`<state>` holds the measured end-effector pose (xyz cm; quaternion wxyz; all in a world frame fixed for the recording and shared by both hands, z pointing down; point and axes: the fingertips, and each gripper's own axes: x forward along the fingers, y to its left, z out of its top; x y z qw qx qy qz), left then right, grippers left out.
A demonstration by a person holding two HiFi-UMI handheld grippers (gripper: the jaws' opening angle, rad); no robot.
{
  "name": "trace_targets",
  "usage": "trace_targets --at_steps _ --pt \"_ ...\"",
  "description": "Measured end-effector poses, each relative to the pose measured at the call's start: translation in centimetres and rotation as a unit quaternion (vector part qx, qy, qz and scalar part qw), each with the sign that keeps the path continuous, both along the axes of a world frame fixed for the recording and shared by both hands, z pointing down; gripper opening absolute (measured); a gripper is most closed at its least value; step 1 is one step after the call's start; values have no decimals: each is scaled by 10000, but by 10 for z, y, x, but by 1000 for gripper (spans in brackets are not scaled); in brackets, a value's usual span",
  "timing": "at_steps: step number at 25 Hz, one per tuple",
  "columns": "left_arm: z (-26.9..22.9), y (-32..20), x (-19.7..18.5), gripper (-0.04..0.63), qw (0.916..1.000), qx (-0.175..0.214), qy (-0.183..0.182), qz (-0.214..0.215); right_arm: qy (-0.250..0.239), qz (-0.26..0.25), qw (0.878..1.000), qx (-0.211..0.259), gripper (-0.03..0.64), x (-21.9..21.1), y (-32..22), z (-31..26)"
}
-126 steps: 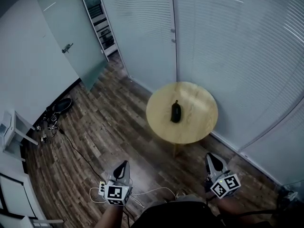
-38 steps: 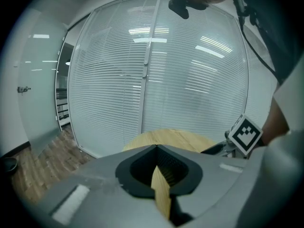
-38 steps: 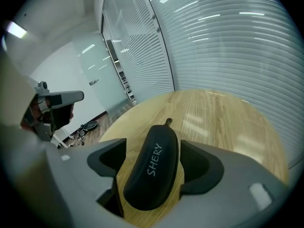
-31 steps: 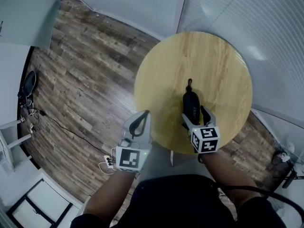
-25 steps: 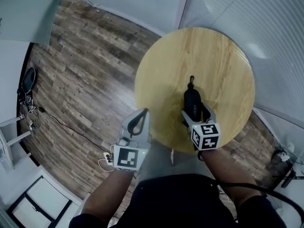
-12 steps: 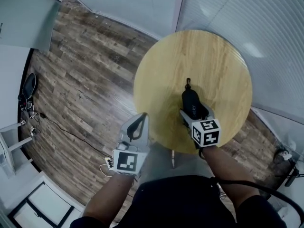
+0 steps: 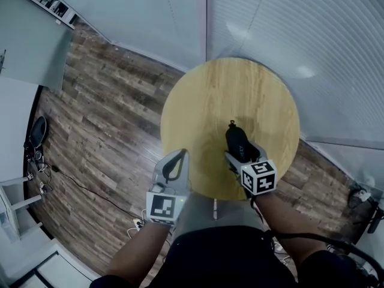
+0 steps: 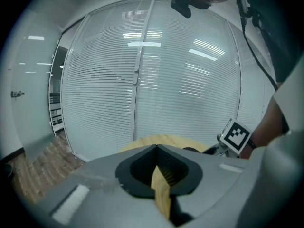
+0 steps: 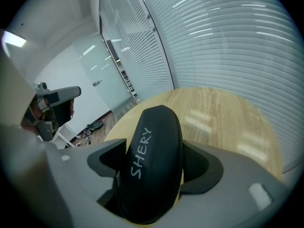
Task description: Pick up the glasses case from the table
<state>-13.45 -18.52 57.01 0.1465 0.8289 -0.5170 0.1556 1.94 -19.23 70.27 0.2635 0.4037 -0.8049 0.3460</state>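
The black glasses case (image 7: 236, 141), lettered "SHERY", lies on the round wooden table (image 7: 228, 95) near its front edge. My right gripper (image 7: 243, 152) has one jaw on each side of the case's near end and is shut on it. In the right gripper view the case (image 9: 153, 160) fills the gap between the jaws, its far end pointing out over the table (image 9: 223, 113); I cannot tell whether it is off the wood. My left gripper (image 7: 180, 155) hangs shut and empty just off the table's front left edge, its tips (image 8: 156, 148) touching.
Walls of white blinds (image 7: 288, 23) curve closely round the table's far and right sides. Dark wood floor (image 7: 102, 119) spreads to the left, with cables (image 7: 36, 155) and a glass door (image 7: 30, 53) beyond. The person's body stands right at the table's front edge.
The person has walked up to the table. Over the last second the right jaws, open astride the case, have closed onto it. The left gripper stays shut beside the table.
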Motion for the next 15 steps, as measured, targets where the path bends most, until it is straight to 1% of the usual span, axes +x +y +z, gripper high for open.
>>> trace_targets --at_steps 2,5,10,15 --pt "-6 1 10 5 9999 57 -66 138 -16 -1 9999 101 360 5 0 -13" --pt "-20 5 24 5 9996 119 -6 256 -32 0 9995 307 360 11 0 -40" --pt "-48 10 27 5 9994 212 70 259 -189 -6 9980 611 359 14 4 -91" --pt "-82 17 40 5 9980 476 156 372 -355 -43 9952 915 359 30 17 -142"
